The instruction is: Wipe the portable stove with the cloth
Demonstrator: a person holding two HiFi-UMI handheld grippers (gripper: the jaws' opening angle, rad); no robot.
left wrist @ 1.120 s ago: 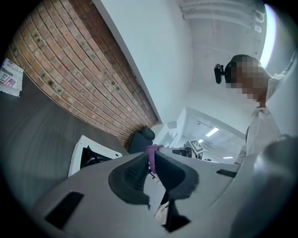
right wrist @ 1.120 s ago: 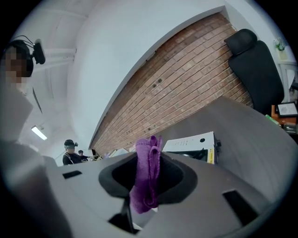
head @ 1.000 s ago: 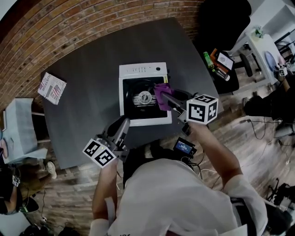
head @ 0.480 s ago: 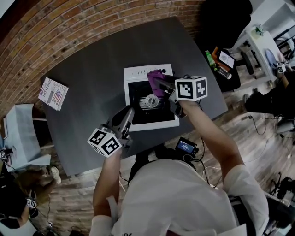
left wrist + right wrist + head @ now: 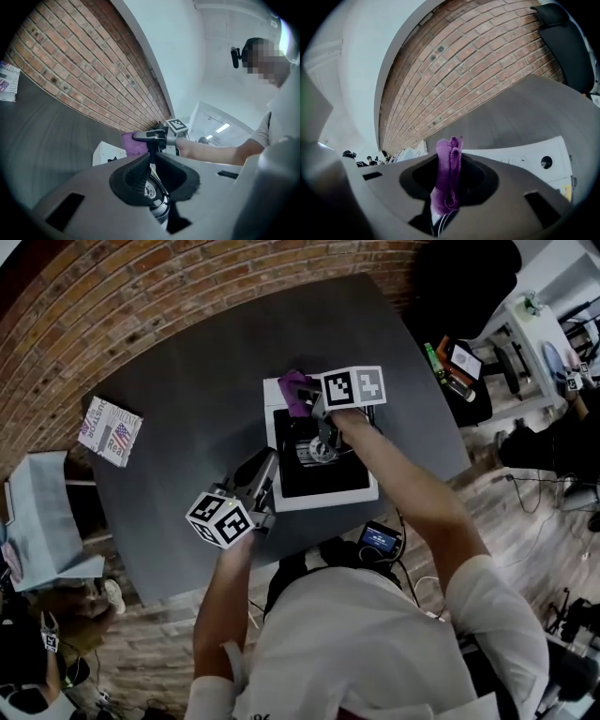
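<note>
The white portable stove [image 5: 323, 495] with its black top and round burner [image 5: 322, 452] stands on the dark table [image 5: 187, 381]. My right gripper [image 5: 302, 397] is shut on the purple cloth [image 5: 296, 388] and holds it over the stove's far left corner, on the control strip. In the right gripper view the cloth [image 5: 449, 173] is bunched between the jaws, with the stove's white panel [image 5: 520, 157] and knob [image 5: 546, 162] just beyond. My left gripper [image 5: 266, 468] hovers at the stove's near left edge, shut and holding nothing. From the left gripper view the burner [image 5: 152, 190] shows behind the pads.
A printed booklet [image 5: 111, 432] lies at the table's left end. A brick wall [image 5: 141, 296] borders the far side. A black chair [image 5: 459, 277] and a side table with bottles [image 5: 436, 362] stand to the right. A small device [image 5: 378, 540] sits by the table's near edge.
My right gripper has carried the purple cloth from the stove's right side across its top to the far left corner. The left gripper has stayed by the near left edge.
</note>
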